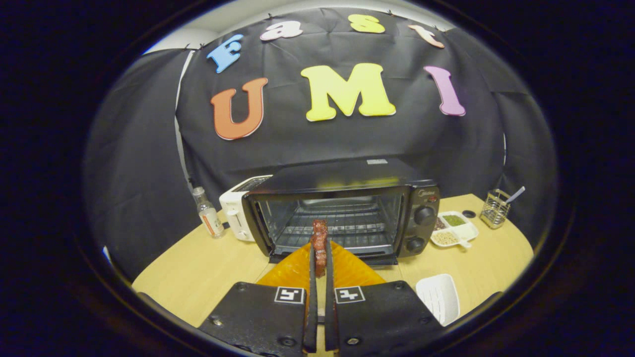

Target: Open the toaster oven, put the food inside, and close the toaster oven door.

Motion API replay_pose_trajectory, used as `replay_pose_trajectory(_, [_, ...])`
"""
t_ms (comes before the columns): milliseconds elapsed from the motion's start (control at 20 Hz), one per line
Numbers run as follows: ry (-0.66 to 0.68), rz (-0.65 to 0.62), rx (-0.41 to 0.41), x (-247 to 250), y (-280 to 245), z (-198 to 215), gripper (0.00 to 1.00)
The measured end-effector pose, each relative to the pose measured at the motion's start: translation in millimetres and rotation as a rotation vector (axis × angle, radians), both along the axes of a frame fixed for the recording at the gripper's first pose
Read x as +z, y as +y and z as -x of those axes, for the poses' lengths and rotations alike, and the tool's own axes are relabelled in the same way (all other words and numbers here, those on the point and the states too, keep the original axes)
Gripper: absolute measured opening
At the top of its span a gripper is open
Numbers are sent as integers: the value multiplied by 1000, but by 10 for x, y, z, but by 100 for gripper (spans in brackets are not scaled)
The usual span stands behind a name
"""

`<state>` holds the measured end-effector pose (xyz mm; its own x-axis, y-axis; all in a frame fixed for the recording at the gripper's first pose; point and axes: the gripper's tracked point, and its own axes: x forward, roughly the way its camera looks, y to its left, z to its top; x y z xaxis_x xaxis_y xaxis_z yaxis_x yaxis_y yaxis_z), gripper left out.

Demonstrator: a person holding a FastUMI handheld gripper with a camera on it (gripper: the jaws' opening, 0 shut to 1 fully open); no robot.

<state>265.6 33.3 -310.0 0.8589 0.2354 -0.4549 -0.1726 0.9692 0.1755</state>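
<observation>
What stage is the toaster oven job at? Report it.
Done: the toaster oven looks open, its wire rack bare. In hand: the gripper is shut on the food, a reddish strip held upright just before the opening. Left: set the food on the rack, release, close the door.

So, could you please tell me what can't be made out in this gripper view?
- Toaster oven door: hidden below the gripper, which is shut on the food.
- Food's lower part: covered by the fingers.
- White toaster: partly behind the oven.
- Divided dish contents: too small to identify.
</observation>
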Motion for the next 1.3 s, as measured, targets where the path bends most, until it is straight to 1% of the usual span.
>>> replay_pose_trajectory(150, [20,-152,-33,-152,60,-334,9])
replay_pose_trajectory(300, [-12,-277,-75,-263,66,-674,9])
replay_pose_trajectory(450, [-1,-415,-98,-389,101,-962,9])
replay_pose_trajectory(500, [2,-443,-108,-431,81,-1054,9])
replay_pose_trajectory(700, [-3,-490,-180,-620,-125,-1296,9])
replay_pose_trajectory(800, [13,-535,-192,-667,-145,-1319,10])
replay_pose_trajectory(850, [17,-537,-206,-688,-184,-1323,10])
replay_pose_trajectory(950, [17,-480,-236,-735,-265,-1339,15])
replay_pose_trajectory(1050, [15,-387,-267,-746,-310,-1344,24])
replay_pose_trajectory(1100, [12,-337,-277,-742,-352,-1329,35])
replay_pose_trajectory(1200, [-9,-272,-284,-693,-396,-1332,44])
replay_pose_trajectory(1300, [-7,-178,-307,-715,-497,-1277,64])
